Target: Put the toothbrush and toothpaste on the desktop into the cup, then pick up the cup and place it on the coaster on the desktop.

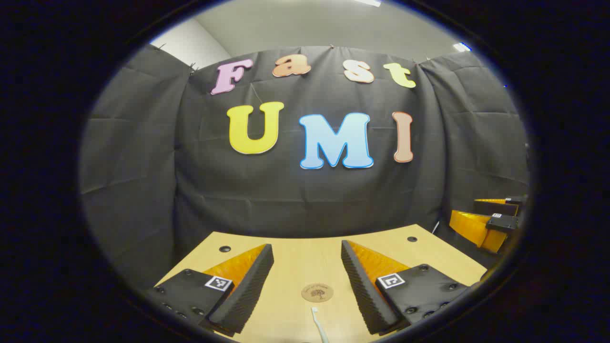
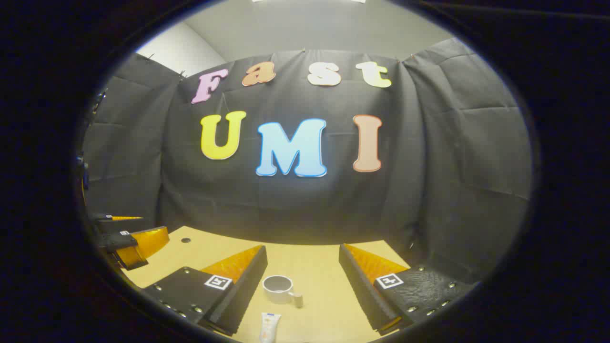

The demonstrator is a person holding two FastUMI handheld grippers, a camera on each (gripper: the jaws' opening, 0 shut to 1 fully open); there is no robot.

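The left hand-held gripper is being held released above the counter, with the coaster and toothbrush lying between its fingers. The right hand-held gripper is likewise being held released, the cup and toothpaste lying beneath it.

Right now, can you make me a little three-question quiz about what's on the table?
1. True or false: the toothbrush is already inside the cup.
2. What lies between the left gripper fingers, beyond the toothbrush: A) coaster B) spoon C) plate?
3. Fill in: the toothpaste lies on the table, in front of the ____.

Key: 1 false; 2 A; 3 cup. The right gripper is open too.
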